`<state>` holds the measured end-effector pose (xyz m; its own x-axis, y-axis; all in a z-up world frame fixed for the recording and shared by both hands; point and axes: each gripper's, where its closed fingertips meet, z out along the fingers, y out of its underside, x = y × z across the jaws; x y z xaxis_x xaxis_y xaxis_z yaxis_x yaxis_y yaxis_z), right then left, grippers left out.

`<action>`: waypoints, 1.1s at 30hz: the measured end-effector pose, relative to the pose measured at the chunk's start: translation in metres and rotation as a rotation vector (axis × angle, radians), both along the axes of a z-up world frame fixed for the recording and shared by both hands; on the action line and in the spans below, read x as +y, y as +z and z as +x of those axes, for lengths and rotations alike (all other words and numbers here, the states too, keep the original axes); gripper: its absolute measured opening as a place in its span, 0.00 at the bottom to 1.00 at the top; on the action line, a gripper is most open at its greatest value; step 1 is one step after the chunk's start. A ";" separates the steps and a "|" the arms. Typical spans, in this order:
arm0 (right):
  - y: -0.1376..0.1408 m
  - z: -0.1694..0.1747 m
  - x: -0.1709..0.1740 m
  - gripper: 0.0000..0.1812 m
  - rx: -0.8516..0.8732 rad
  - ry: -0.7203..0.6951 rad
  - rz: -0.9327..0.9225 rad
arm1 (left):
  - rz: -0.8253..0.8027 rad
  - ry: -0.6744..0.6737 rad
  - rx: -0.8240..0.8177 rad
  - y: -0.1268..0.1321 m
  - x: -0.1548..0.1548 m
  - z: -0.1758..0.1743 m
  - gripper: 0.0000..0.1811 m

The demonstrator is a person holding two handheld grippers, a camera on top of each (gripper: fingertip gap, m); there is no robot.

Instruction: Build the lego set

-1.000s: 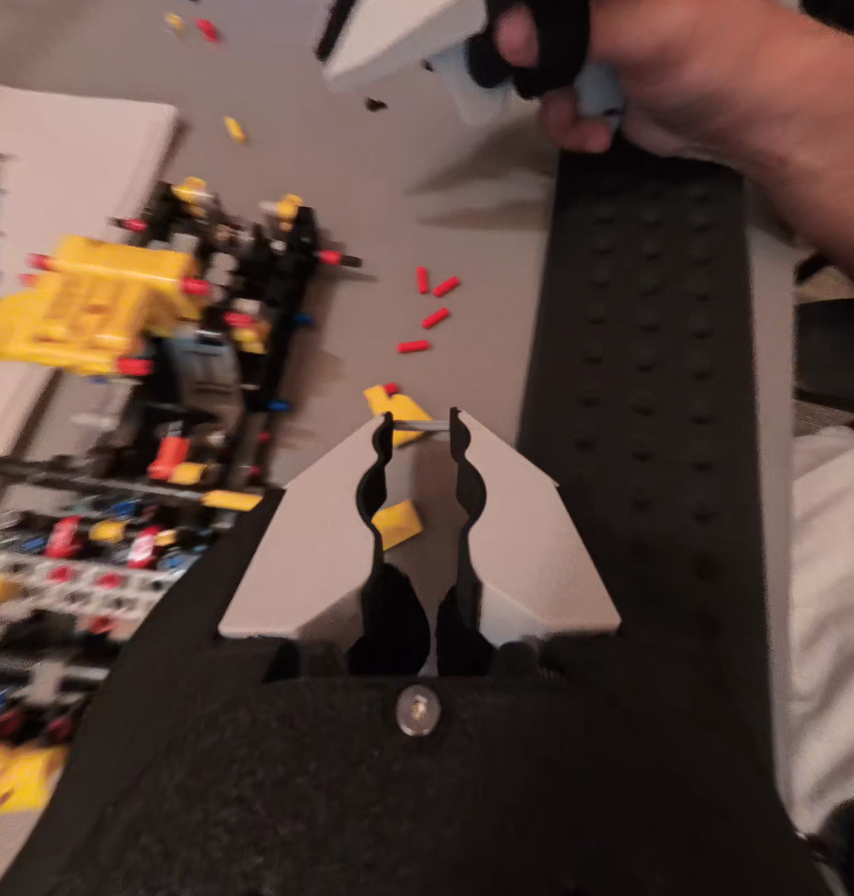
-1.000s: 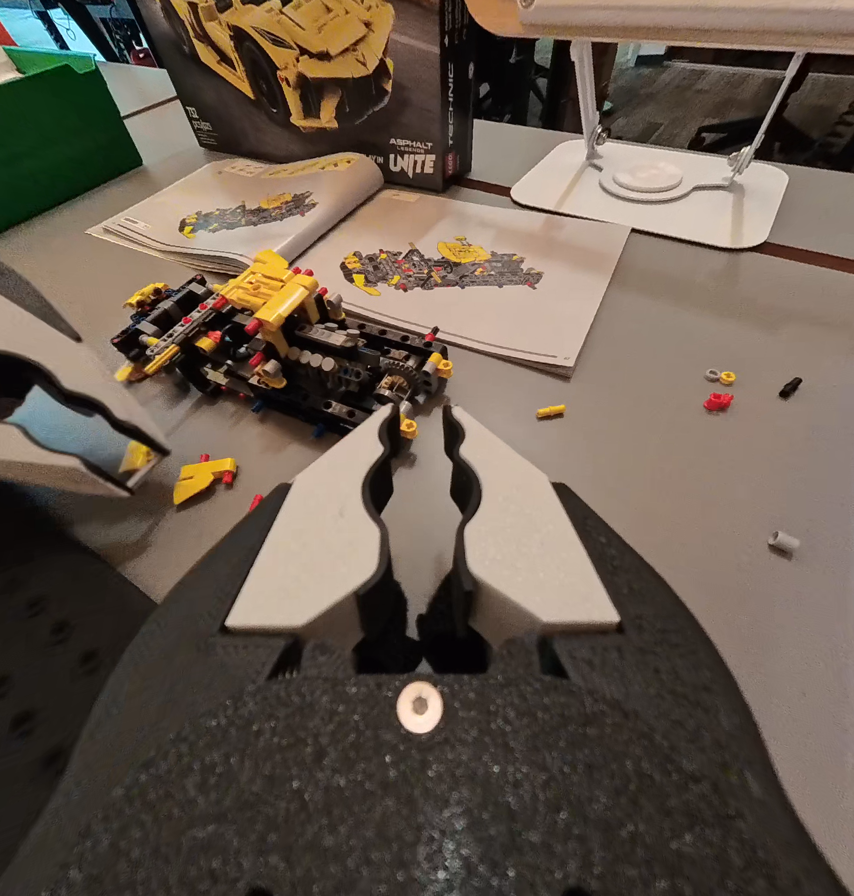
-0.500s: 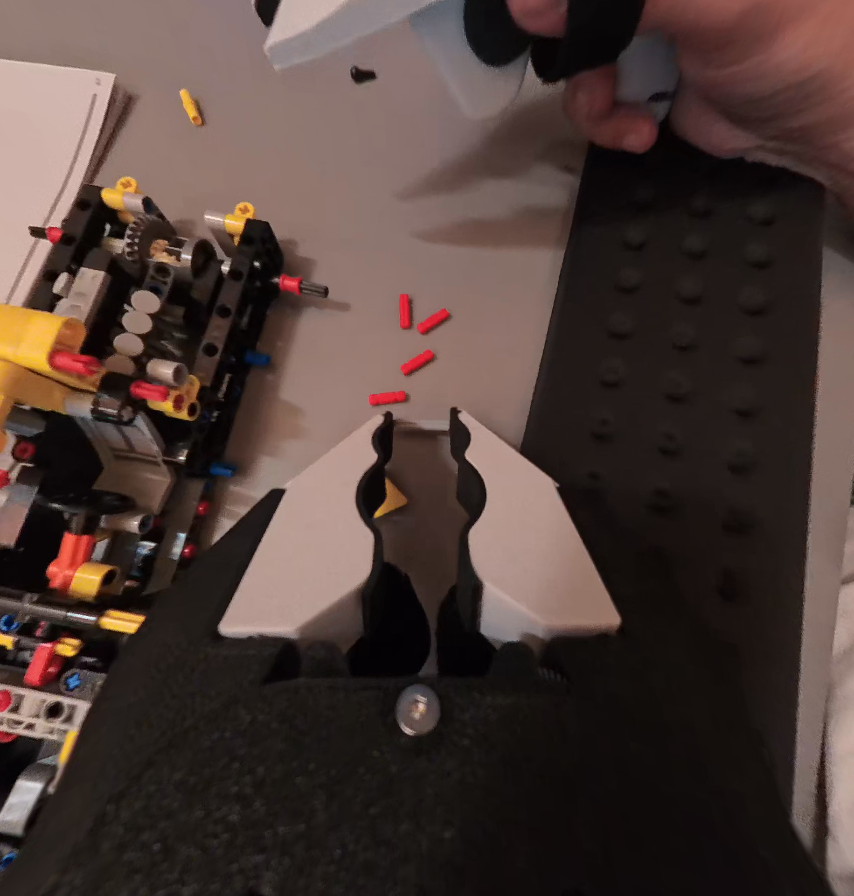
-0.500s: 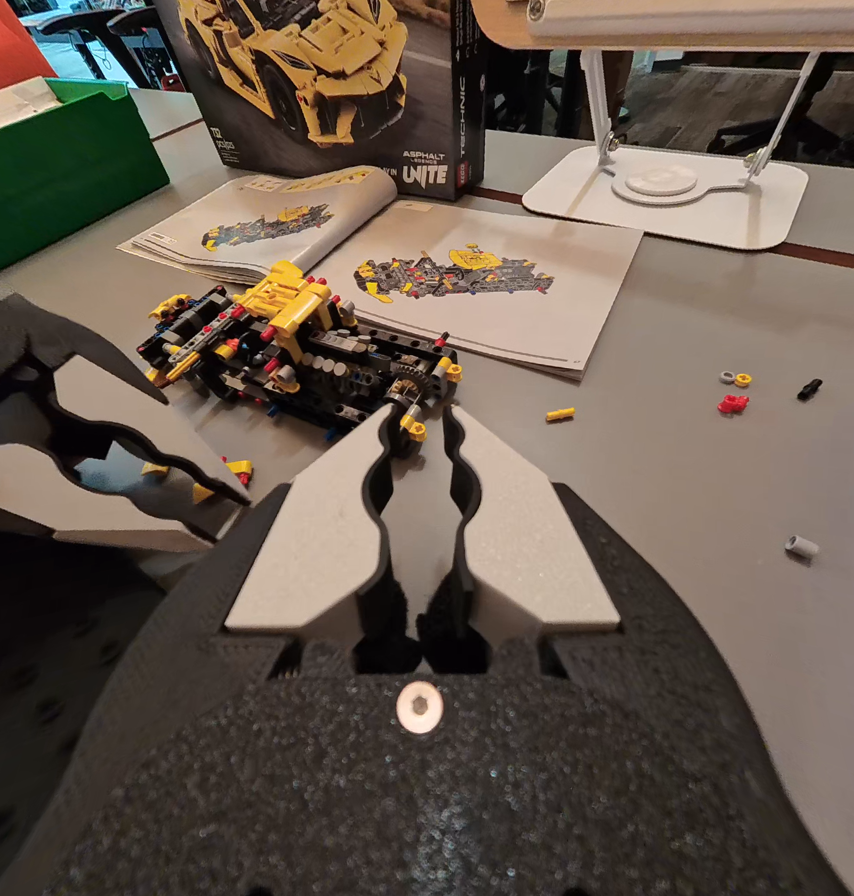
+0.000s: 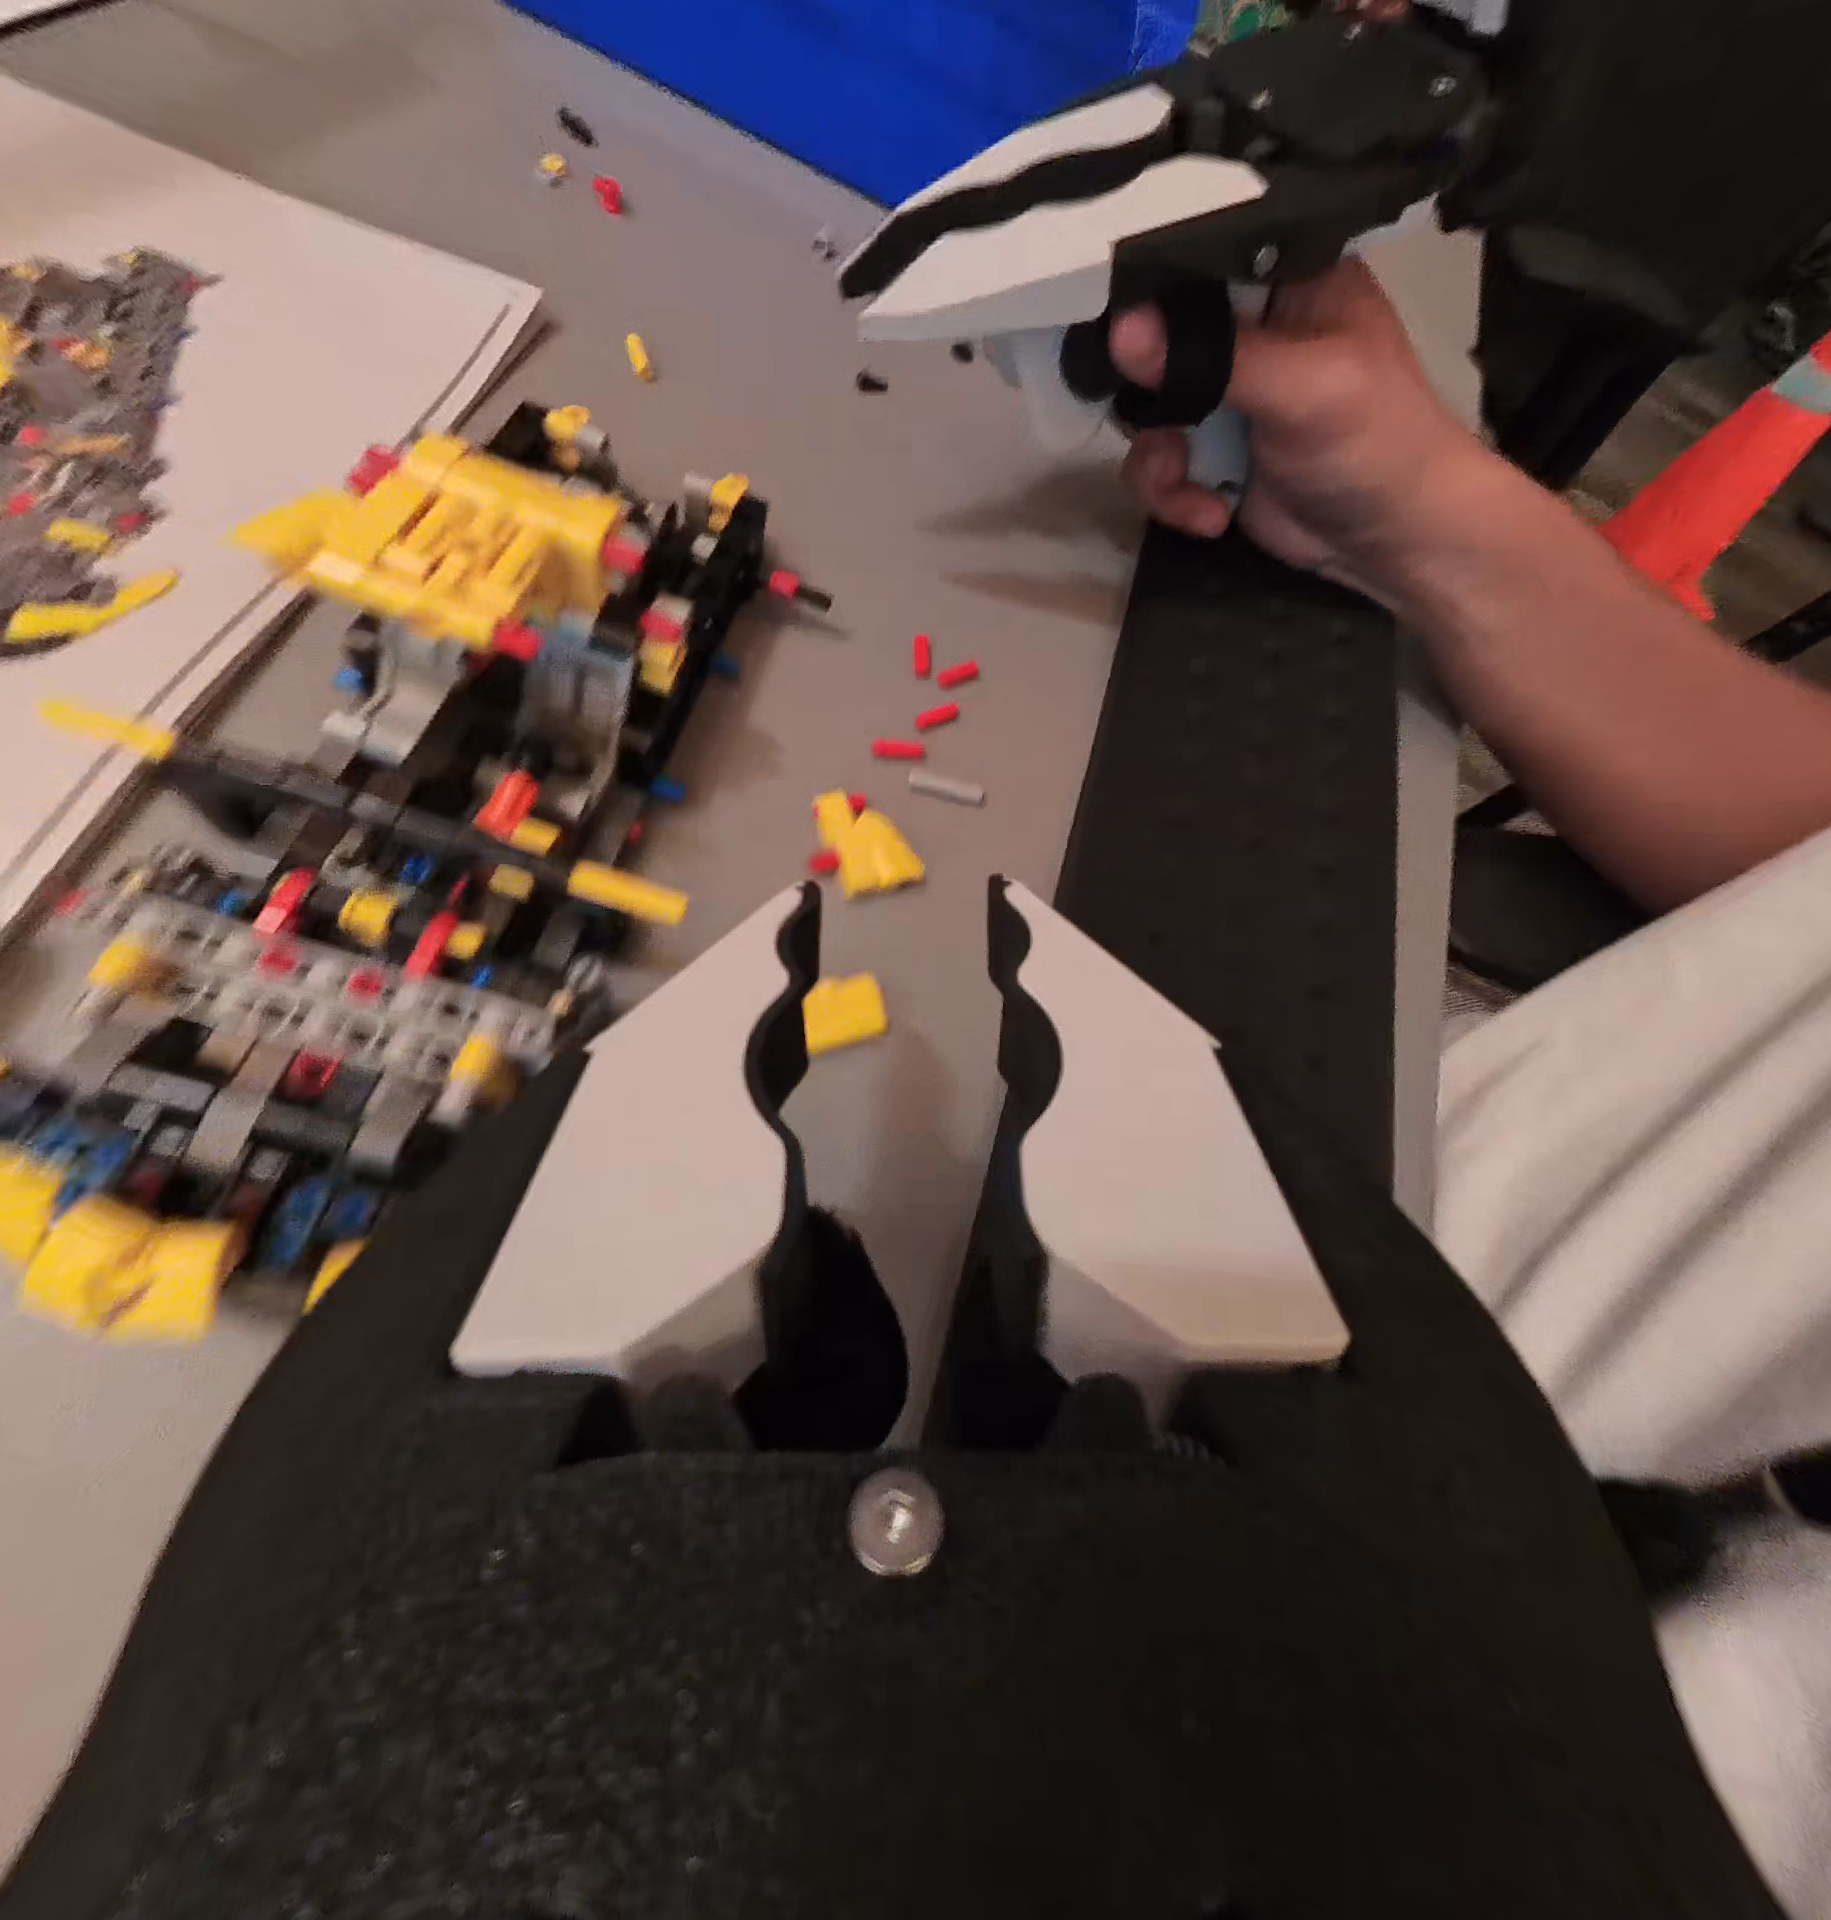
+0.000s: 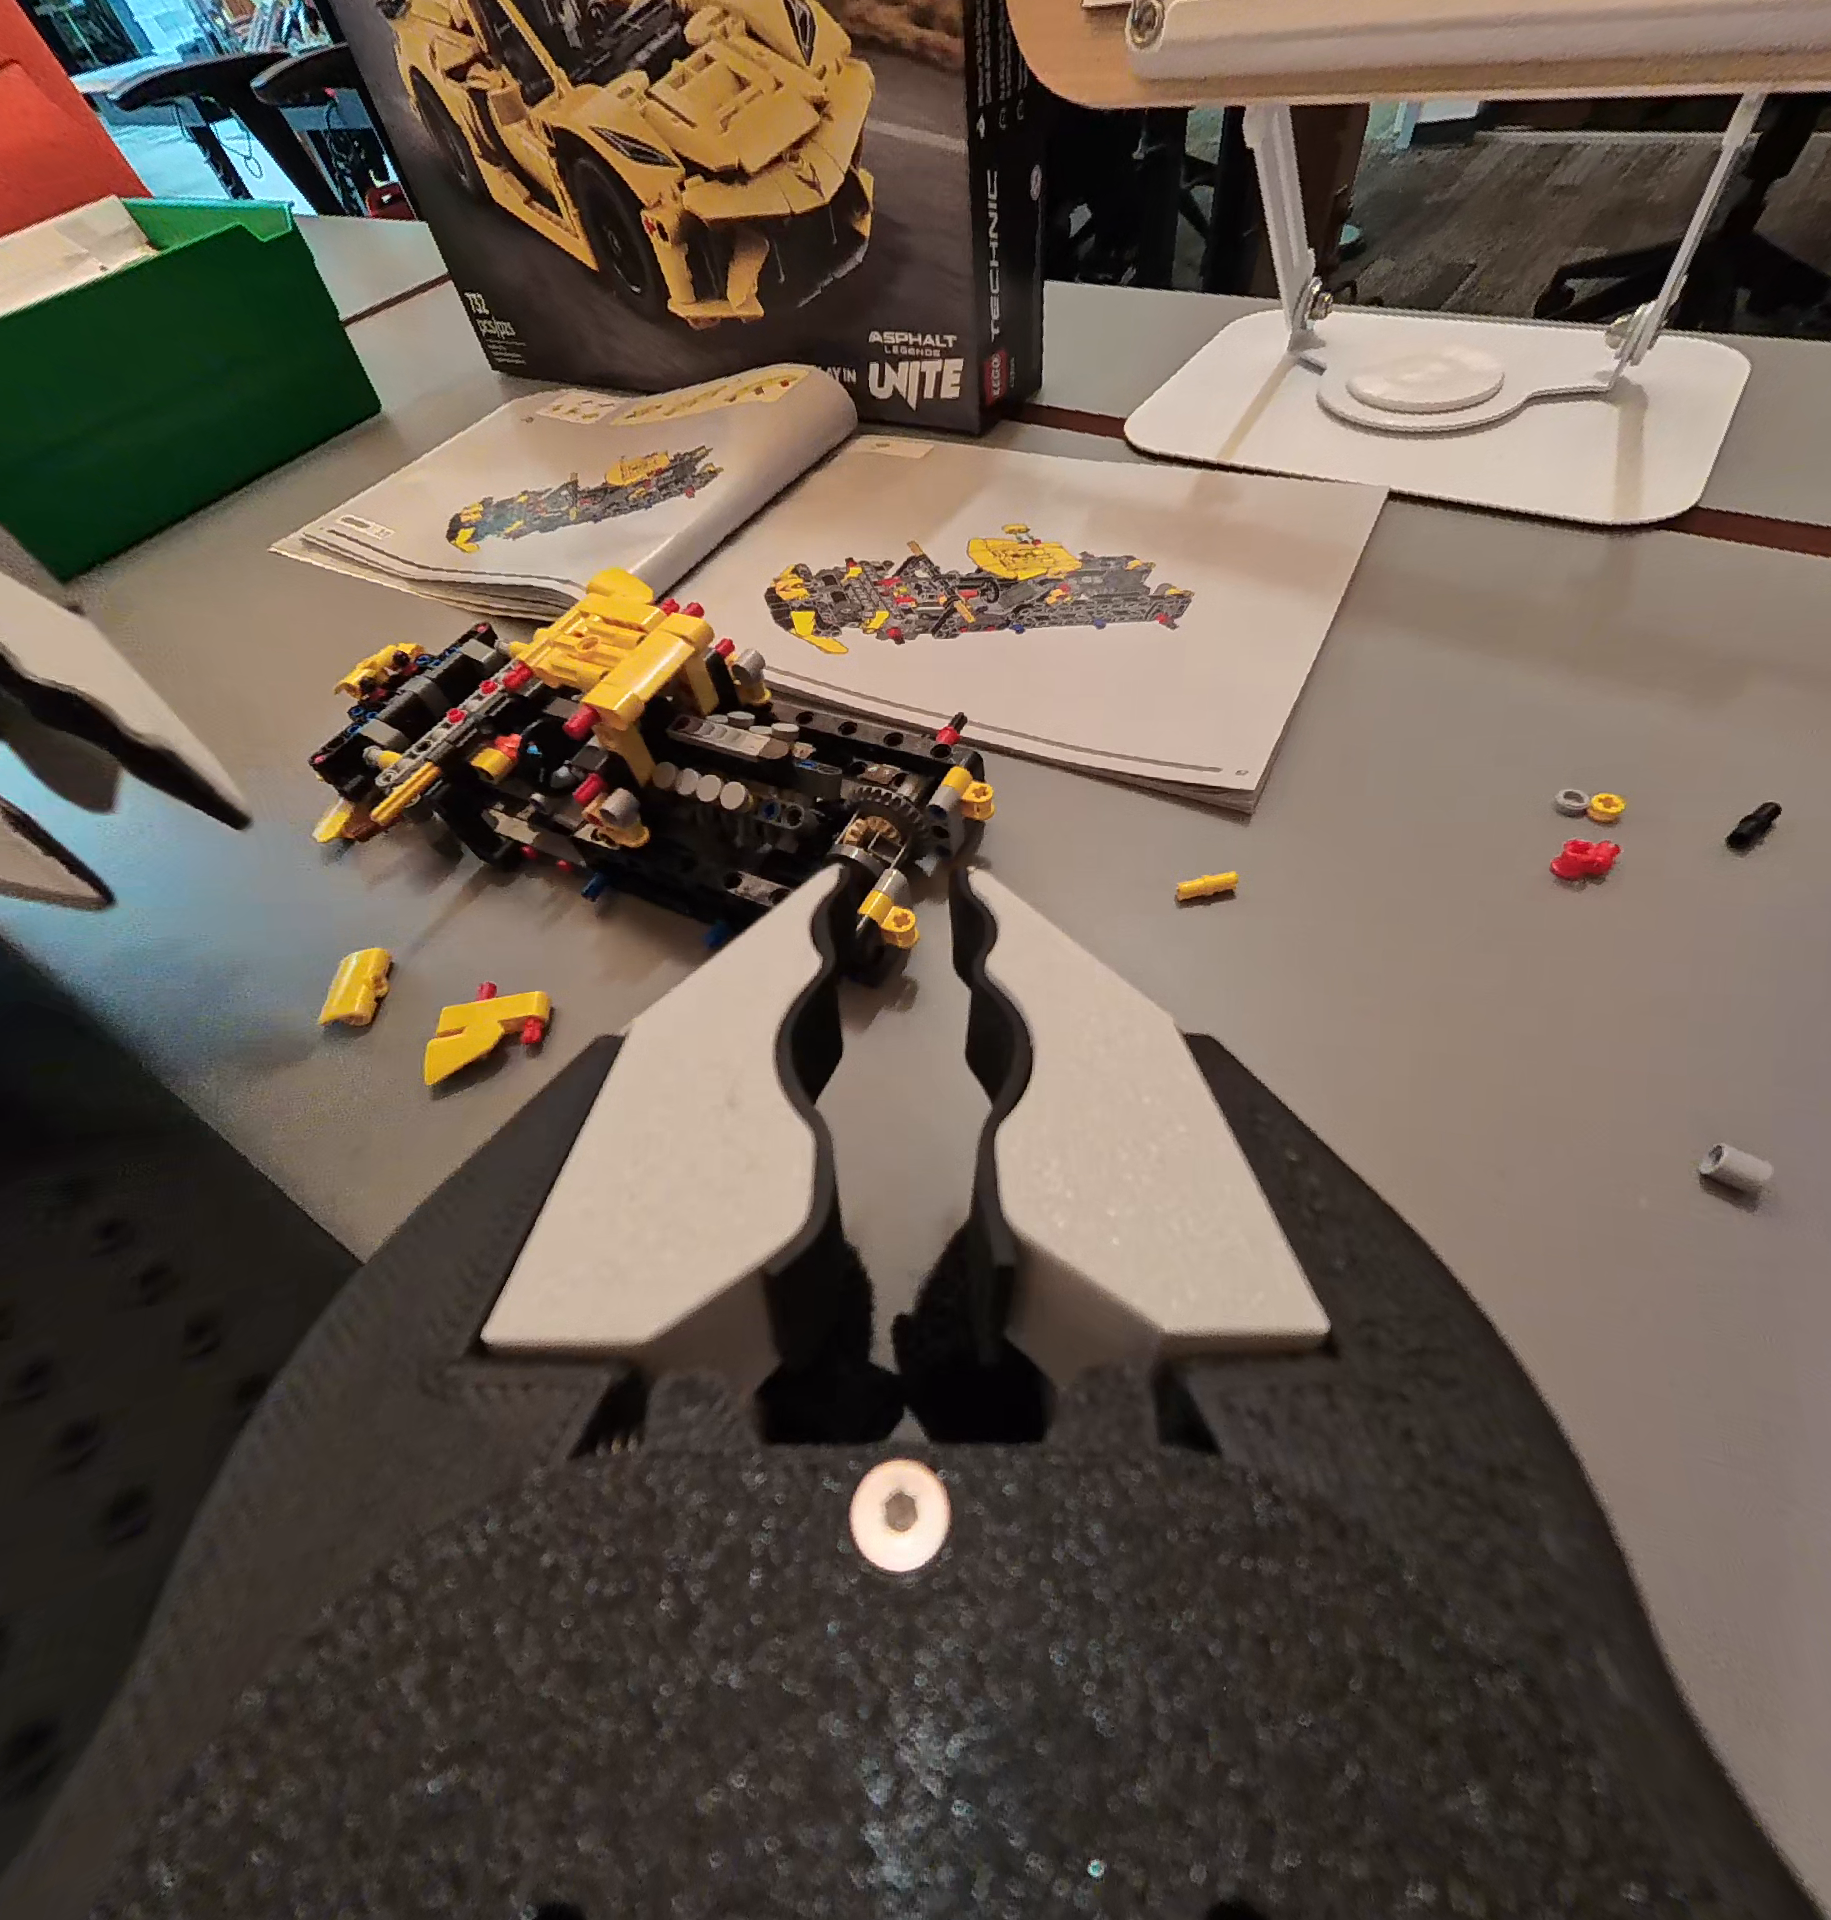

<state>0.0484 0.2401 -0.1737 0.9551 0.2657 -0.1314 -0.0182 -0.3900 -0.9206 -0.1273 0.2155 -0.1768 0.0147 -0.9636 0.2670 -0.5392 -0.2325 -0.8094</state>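
Note:
The partly built black and yellow lego chassis (image 6: 630,758) lies on the grey table, and also shows in the left wrist view (image 5: 423,779). My left gripper (image 5: 900,894) is open and empty, above a small yellow piece (image 5: 843,1013) that lies between its fingers. A second yellow piece (image 5: 869,842), a grey pin (image 5: 947,787) and several red pins (image 5: 932,707) lie just ahead of it. My right gripper (image 6: 900,888) is open and empty, its tips close to the chassis's rear end. It also shows, held by a hand, in the left wrist view (image 5: 994,260).
An open instruction booklet (image 6: 994,623) lies behind the chassis, with the set's box (image 6: 734,187), a green bin (image 6: 142,384) and a white stand (image 6: 1430,416) further back. A yellow pin (image 6: 1207,885) and small red (image 6: 1583,858), black (image 6: 1752,824) and grey (image 6: 1734,1166) parts lie at right. The tips of one gripper are about 20 centimeters away from the tips of the other. The left tips stand about 11 centimeters off the grey pin (image 5: 947,787).
My left gripper has drawn back and up from the table and opened a little wider. A grey pin that showed between its tips now lies on the table. The right gripper barely moved.

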 end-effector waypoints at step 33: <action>-0.022 0.033 0.028 0.08 -0.128 -0.144 -0.072 | 0.141 0.872 -0.085 -0.005 0.213 -0.180 0.17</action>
<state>0.0812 0.2679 -0.1959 0.9926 0.1194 -0.0205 0.0365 -0.4564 -0.8890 -0.3070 0.4283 -0.1814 0.7445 -0.6428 0.1806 -0.1532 -0.4277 -0.8909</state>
